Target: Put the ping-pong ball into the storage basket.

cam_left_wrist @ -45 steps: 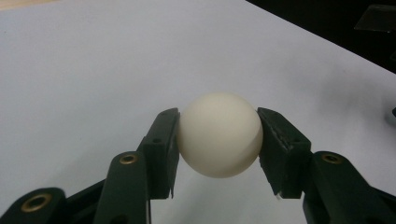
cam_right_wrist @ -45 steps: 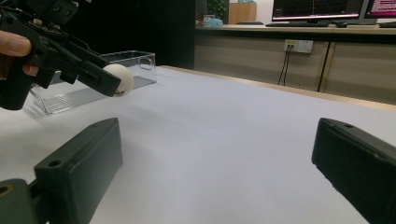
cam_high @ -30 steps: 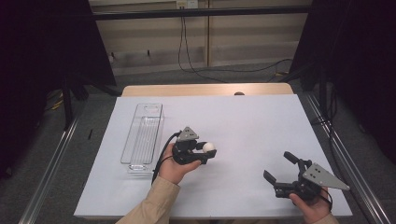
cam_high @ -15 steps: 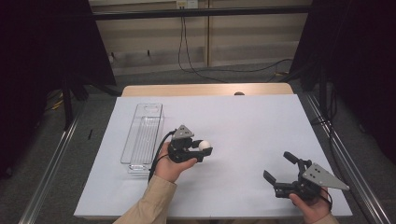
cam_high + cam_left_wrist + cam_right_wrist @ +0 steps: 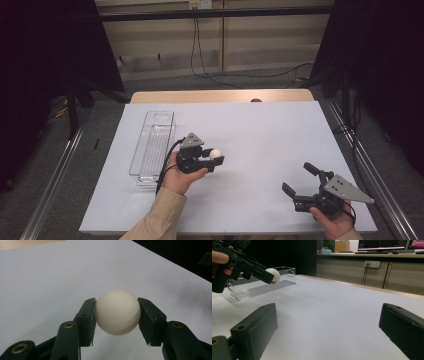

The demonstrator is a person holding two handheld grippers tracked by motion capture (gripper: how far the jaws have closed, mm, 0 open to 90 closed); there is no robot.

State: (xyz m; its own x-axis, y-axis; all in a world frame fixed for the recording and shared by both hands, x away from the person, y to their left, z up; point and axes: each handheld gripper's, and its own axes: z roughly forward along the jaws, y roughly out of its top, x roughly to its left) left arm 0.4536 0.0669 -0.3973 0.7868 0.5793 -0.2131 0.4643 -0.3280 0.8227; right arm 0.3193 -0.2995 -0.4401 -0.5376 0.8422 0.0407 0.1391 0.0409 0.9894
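Nearest to me, at the near right of the worktop [image 5: 260, 125], the right gripper [image 5: 302, 184] sits low in its hand with its jaws spread wide and nothing between them; from its own view they point across the white sheet toward the far left. It is well apart from the action.

Further in, left of centre, the left gripper [image 5: 216, 159] is held above the sheet, and its jaws are clamped on a small white ball [image 5: 117, 312], one pad on each side, pressing at its widest part. A ball has no long axis and points nowhere, so what matters is the line of the jaws: in the high view they aim to the right, away from the tray.

Just beyond and to the left of that hand lies the clear plastic tray [image 5: 155, 135], a long narrow box whose length runs from near to far. If the ball is bound for it, I judge the left hand, much the nearer, must swing left and set the ball somewhere along that length.
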